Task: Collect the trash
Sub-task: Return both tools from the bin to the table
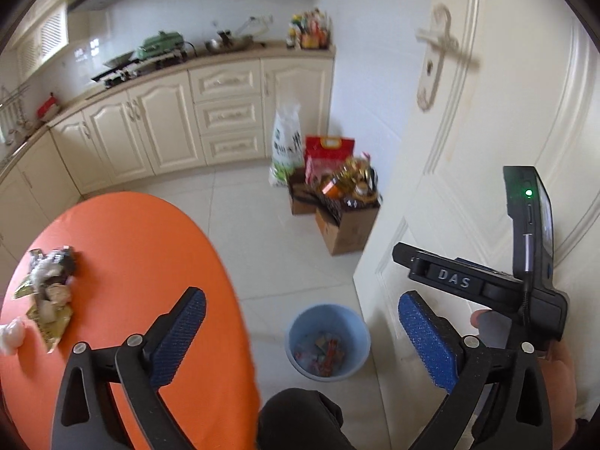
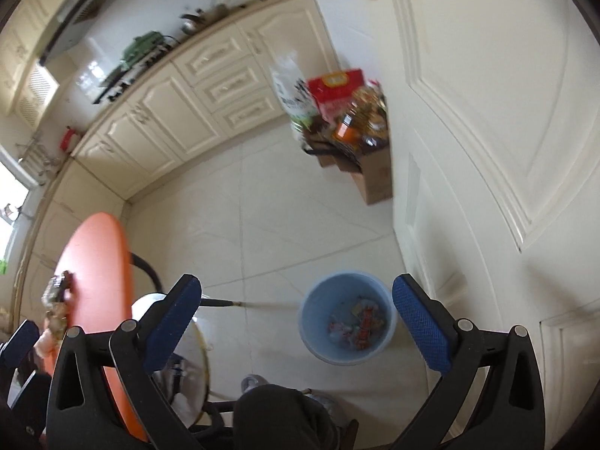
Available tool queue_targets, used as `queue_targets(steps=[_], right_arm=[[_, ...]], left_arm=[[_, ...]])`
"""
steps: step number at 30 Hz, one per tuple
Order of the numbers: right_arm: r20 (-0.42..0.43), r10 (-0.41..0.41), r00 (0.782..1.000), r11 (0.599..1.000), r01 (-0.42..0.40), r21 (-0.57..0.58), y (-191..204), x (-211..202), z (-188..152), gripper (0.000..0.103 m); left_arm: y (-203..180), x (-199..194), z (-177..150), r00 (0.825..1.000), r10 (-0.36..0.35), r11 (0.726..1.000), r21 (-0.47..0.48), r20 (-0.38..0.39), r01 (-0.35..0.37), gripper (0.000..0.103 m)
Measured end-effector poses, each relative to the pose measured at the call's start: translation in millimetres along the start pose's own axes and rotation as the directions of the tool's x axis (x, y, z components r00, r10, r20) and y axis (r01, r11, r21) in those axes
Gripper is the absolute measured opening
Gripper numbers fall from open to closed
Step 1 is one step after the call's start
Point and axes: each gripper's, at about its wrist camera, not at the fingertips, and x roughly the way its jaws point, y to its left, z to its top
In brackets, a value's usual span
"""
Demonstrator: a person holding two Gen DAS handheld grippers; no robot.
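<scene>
**Kitchen floor, bin and table trash**

Cream cabinets [image 1: 168, 127] and a white door [image 1: 487, 112] are seen around a pale tiled floor [image 1: 262, 232]. An orange table [image 1: 131, 262] is set at the left, with crumpled wrappers [image 1: 48, 292] lying on it. A blue bin [image 2: 347, 317] stands on the floor, wrappers inside. The left gripper [image 1: 302, 332] and right gripper [image 2: 296, 320] are both held spread wide, nothing between the pads.

Two wrist cameras, both high and tilted down toward the kitchen floor

The left view sits over the round orange table [image 1: 123, 247]; the right view hangs nearer the cream panelled door [image 2: 487, 112]. Both share the light-blue plastic bin [image 1: 328, 341] and cream cabinets [image 2: 180, 112].
</scene>
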Motion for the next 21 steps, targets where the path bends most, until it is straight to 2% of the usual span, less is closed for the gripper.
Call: queue_targets(steps=[4,9,14,21], right_arm=[[0.058,0.069,0.996,0.996,-0.066,-0.055,42.3,-36.5,2.5,0.103],[0.11,0.161,0.981,0.976,-0.142,-0.163,107.6,-75.9,-4.0,0.103],[0.131,0.264,0.956,0.93,-0.216,-0.297,181.2,-109.2,-21.5,0.103],[0.131,0.368,0.921,0.839,-0.268,-0.474,275.8,-141.4,-58.0,0.103]], left_arm=[[29.6,-51.6,-23.4,0.997,0.037,0.997,-0.063,0.073,-0.033,0.102],[67.0,-111.1,-62.8,0.98,0.122,0.982,-0.162,0.155,-0.097,0.102],[90.7,-168.0,-101.2,0.95,0.233,0.952,-0.247,0.206,-0.18,0.102],[111.8,-244.3,-159.6,0.899,0.374,0.886,-0.376,0.227,-0.273,0.102]])
